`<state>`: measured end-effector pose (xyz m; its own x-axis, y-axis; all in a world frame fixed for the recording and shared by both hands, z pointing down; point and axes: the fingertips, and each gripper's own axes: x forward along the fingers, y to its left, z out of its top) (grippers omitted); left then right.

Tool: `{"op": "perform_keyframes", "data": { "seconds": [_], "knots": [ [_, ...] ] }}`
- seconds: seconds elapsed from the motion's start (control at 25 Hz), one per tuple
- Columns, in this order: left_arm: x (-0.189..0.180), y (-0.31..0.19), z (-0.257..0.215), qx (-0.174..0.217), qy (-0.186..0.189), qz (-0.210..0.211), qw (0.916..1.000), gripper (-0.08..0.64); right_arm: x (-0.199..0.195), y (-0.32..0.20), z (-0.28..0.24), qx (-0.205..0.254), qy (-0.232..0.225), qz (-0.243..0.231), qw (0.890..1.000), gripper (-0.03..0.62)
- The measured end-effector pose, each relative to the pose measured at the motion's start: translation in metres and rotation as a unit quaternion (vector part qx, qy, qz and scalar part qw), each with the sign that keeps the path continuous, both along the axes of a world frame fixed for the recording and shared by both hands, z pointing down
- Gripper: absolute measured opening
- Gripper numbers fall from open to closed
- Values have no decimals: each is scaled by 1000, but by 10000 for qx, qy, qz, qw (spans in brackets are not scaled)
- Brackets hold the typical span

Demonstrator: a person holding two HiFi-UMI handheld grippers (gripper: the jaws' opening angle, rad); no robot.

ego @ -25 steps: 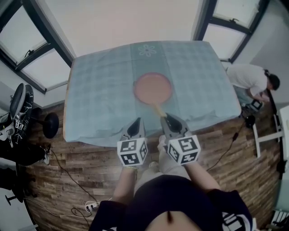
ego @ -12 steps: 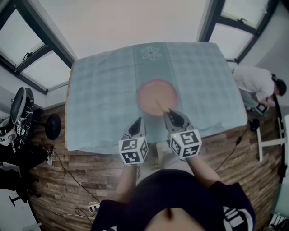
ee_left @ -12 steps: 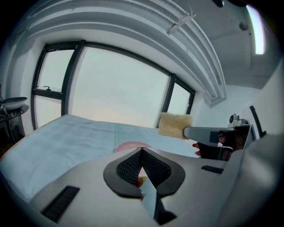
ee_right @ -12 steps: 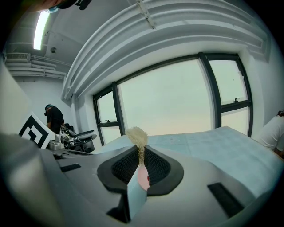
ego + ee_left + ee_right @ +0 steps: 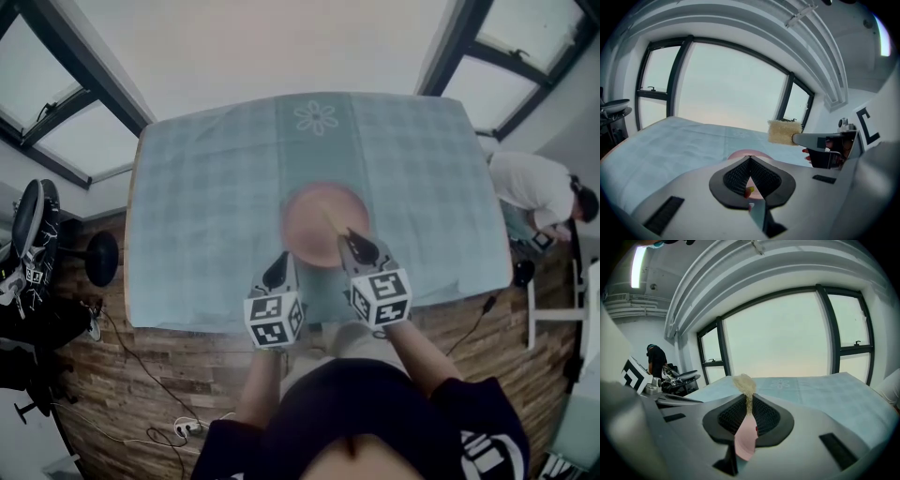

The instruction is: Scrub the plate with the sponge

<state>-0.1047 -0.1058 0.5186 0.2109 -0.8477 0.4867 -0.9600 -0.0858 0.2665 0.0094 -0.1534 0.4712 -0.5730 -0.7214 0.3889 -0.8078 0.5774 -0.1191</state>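
Sponge (image 5: 784, 132) pinched between right gripper (image 5: 349, 234) jaws, held over pink plate (image 5: 314, 211) on checked tablecloth (image 5: 206, 206). Left gripper (image 5: 280, 260) jaws closed together, just beside plate's near edge.

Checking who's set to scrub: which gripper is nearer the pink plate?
Right. The right gripper, clamping the sponge, hangs over the near rim of the plate; the left gripper sits just off its near-left edge, over the tablecloth.
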Motion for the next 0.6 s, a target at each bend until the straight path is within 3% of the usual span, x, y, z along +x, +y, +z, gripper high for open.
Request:
{"op": "perform_keyframes", "data": {
  "seconds": [0.6],
  "knots": [
    [-11,-42,53,-593,-47,-276,9978,8,1,-73,76,-437,885,-437,9942,45]
  ]
}}
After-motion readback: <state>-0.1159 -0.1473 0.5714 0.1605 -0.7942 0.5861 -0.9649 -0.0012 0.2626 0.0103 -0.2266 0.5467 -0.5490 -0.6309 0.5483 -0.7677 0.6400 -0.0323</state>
